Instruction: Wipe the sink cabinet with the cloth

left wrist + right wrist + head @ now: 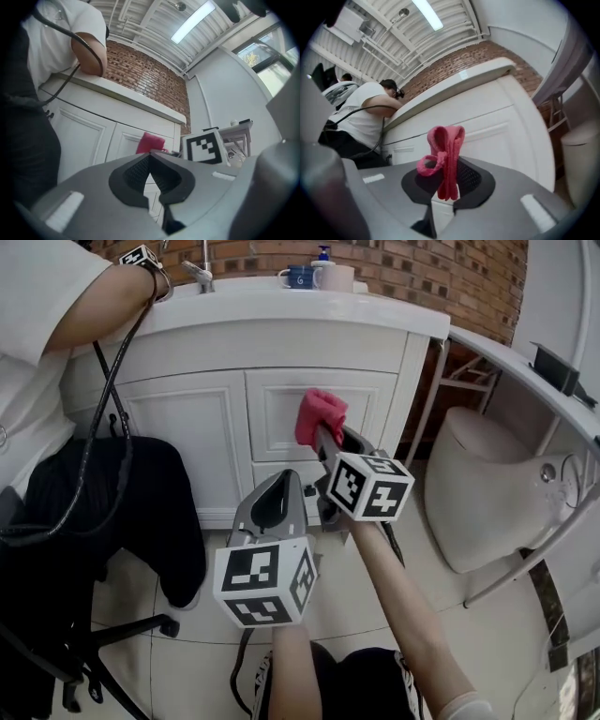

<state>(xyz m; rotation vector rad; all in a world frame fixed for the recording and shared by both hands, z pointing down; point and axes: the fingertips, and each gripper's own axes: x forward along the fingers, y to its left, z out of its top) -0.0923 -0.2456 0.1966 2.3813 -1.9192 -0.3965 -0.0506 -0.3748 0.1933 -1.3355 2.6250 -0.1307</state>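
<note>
Closest in, the left gripper [150, 155] hangs clenched on nothing, while the right gripper [446, 182] pinches the pink cloth [446, 147] toward the sink cabinet [187, 418] door, seemingly ready for wiping.

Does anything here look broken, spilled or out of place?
Nothing broken or spilled. The one oddity: another person leans on the sink cabinet, their black cable dangling down its front.

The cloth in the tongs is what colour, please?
Pink-red fabric cloth; clearest in right gripper view.
</note>
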